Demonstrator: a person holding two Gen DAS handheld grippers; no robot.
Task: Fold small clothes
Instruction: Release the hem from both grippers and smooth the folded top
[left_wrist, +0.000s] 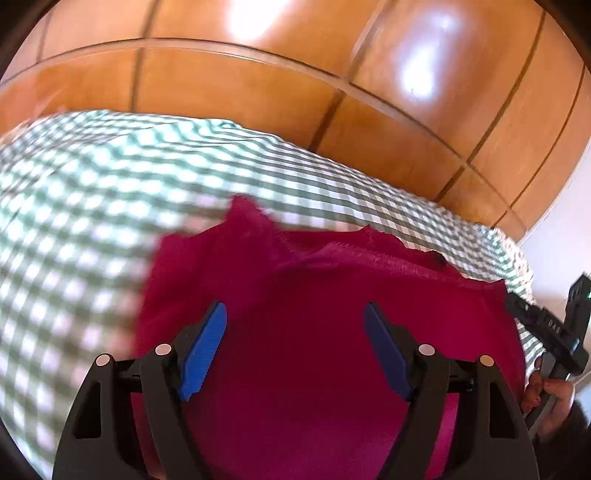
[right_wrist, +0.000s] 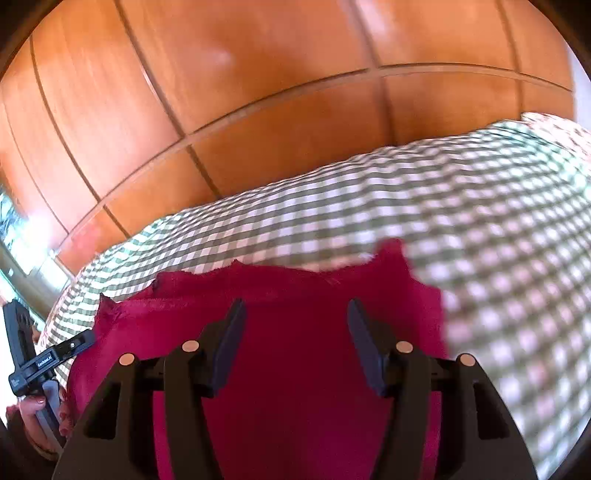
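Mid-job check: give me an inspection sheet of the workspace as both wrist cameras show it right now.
Surface: green-and-white checked cloth, rumpled and blurred by motion.
Job's things: one magenta garment lying on the cloth, its far edge uneven with raised corners; it fills the lower middle of both views.
Clutter: nothing seen.
Grippers: left gripper open above the garment, nothing between its blue pads; right gripper open above the garment, nothing between its fingers. Each view shows the other hand on its handle at the frame's edge.
Cables: nothing seen.
Surroundings: glossy wooden panelling behind the cloth, with bright reflections; pale wall at the right of the left view.
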